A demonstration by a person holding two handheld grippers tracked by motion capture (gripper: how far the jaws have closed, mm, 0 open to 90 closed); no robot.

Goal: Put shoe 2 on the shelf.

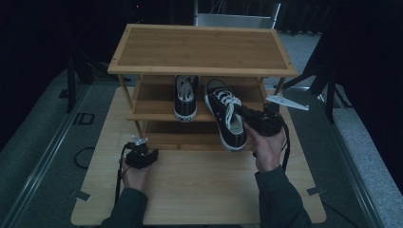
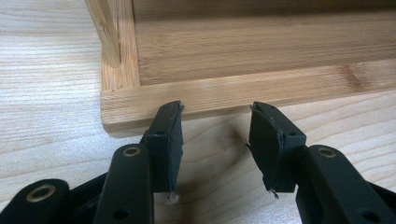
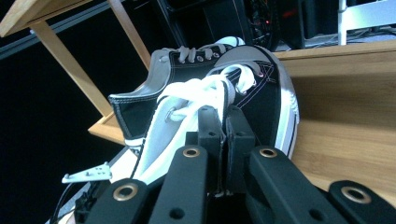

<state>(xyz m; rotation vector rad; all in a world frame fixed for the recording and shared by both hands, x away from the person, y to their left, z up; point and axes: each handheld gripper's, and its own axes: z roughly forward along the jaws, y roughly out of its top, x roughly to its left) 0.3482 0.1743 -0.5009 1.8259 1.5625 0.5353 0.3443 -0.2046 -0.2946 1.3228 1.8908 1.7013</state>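
The wooden shoe rack (image 1: 202,47) is taken as the landmark. At its front left corner, low over the table (image 1: 199,190), the left gripper (image 1: 142,156) is held with its jaws spread apart and nothing between them. On the middle shelf one black sneaker (image 1: 186,96) is placed. To the right of it, the second sneaker (image 1: 225,114) is pinched at its collar by the right gripper (image 1: 241,112), half out of the rack front.

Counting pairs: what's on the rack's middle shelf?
One black sneaker lies on the middle shelf. The right gripper holds a second sneaker at its front edge. The top board hides the back.
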